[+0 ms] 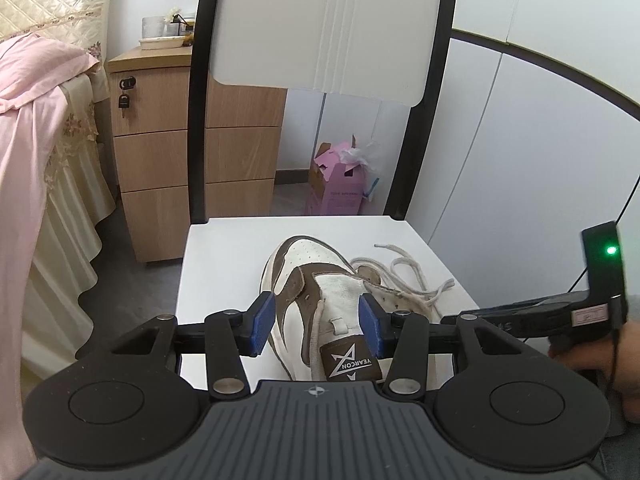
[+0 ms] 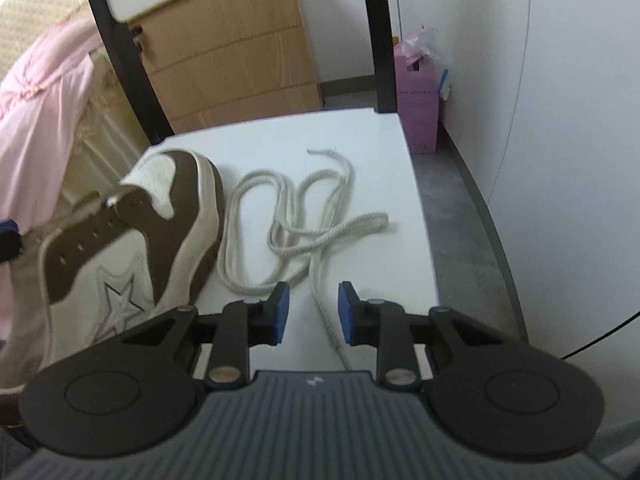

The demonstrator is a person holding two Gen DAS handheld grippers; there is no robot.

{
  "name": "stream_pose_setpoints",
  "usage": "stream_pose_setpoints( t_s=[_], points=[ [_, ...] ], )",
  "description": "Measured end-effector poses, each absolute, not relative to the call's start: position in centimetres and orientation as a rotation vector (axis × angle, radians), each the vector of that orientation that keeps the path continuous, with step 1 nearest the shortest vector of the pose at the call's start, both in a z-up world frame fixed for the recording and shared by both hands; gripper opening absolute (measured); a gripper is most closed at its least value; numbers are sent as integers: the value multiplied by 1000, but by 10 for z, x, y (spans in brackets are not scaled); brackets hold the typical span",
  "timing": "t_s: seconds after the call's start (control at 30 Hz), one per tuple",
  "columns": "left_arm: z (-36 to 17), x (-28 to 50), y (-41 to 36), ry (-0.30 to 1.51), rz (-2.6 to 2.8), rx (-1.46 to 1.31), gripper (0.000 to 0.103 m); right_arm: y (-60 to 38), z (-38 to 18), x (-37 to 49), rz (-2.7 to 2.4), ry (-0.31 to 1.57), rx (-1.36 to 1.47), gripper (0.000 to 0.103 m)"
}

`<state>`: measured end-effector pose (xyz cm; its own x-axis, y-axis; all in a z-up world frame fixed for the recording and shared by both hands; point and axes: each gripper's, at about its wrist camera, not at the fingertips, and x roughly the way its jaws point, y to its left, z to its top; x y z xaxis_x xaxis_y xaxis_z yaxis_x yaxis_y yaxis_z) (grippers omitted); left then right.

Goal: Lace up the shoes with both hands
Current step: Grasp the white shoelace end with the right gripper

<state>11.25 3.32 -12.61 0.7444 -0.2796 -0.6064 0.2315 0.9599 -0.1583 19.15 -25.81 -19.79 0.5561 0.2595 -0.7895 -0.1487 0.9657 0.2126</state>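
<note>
Left wrist view looks down over a white chair point(image 1: 224, 248) with a black frame and a white backrest. Beyond the chair stands a wooden drawer cabinet point(image 1: 160, 152) with a small padlock on its top drawer. To the left, a bed is draped in a pink sheet point(image 1: 28, 128). A pink carton point(image 1: 338, 188) sits on the floor by the white wall, behind the chair.

On the chair seat lies a brown and white sneaker point(image 1: 316, 280), its toe pointing toward the backrest and its tongue toward the camera. The eyelets are empty. A loose cream shoelace point(image 2: 296, 220) lies in loops on the seat just beside the sneaker, on its right, not threaded through it.

The left gripper point(image 1: 318, 328) has its blue pads on either side of the sneaker's upper, around the tongue. The right pad touches the white tongue edge; the left pad looks close to the brown side panel, and I cannot tell whether it presses there, so a firm grasp is not certain.

Right wrist view shows the right gripper point(image 2: 313, 312) low over the front of the seat, its jaws partly apart. One strand of the shoelace runs between the blue pads, nearer the right one, with seat showing either side of it, so the pads do not clench it. A hand point(image 1: 596, 356) holding this gripper shows at the right edge of the left wrist view.
</note>
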Motion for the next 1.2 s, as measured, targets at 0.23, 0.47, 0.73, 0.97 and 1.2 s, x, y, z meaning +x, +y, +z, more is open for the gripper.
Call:
stream_pose_setpoints(
  t_s=[0.23,0.47,0.73,0.97,1.2],
  points=[
    [-124,108,37,661,-301,-91,51,-266,-193,192,273,930,263,3],
    [-118,96,30,610,-413,-94,51,-285,-173,178,422,791,749,3],
    [-112,82,10,541,-543,-60,50,-266,-158,169,571,753,893,3],
    [-115,88,6,565,-548,-94,49,-252,-148,167,636,760,879,3],
    [-121,95,11,631,-525,-121,17,-251,-144,163,668,745,887,3]
  ],
)
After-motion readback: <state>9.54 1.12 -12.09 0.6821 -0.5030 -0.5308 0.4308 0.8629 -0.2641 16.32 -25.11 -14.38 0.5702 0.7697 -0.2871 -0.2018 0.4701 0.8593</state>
